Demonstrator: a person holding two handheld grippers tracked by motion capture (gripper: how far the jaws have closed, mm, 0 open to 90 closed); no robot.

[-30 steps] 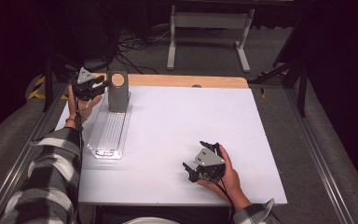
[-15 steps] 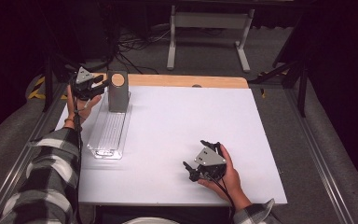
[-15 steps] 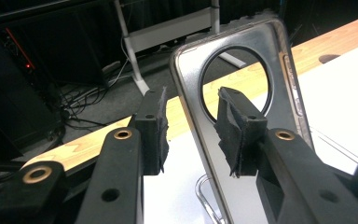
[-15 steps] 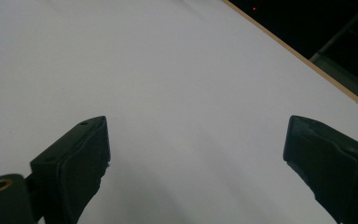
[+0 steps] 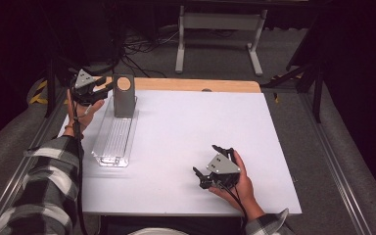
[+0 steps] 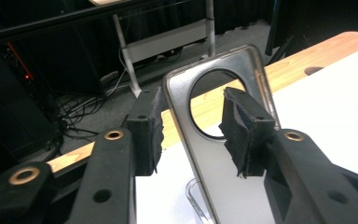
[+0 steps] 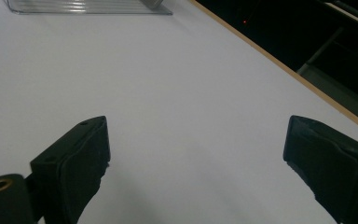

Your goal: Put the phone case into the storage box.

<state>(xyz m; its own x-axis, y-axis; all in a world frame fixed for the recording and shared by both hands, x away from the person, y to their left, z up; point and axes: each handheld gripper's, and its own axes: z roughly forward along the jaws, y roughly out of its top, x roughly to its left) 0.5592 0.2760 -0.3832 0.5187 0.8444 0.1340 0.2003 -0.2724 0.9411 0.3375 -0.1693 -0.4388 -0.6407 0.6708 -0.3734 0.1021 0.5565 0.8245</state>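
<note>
Two grippers apart, left gripper (image 6: 191, 133) just opening around metal plate (image 6: 223, 154), right gripper (image 7: 196, 163) wide.

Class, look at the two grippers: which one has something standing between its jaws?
The left gripper, at the table's far-left corner: the upright metal plate with a round hole stands between its jaws. The right gripper has bare tabletop between its wide-open jaws.

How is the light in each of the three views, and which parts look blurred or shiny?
High view: the white table top is evenly lit, its surroundings nearly black. Left gripper view: the upright grey metal plate with a round hole carries bright reflections along its rim, and the near black pads look soft. Right gripper view: the clear ribbed plastic tray glints, and the table shows no hard shadows.
</note>
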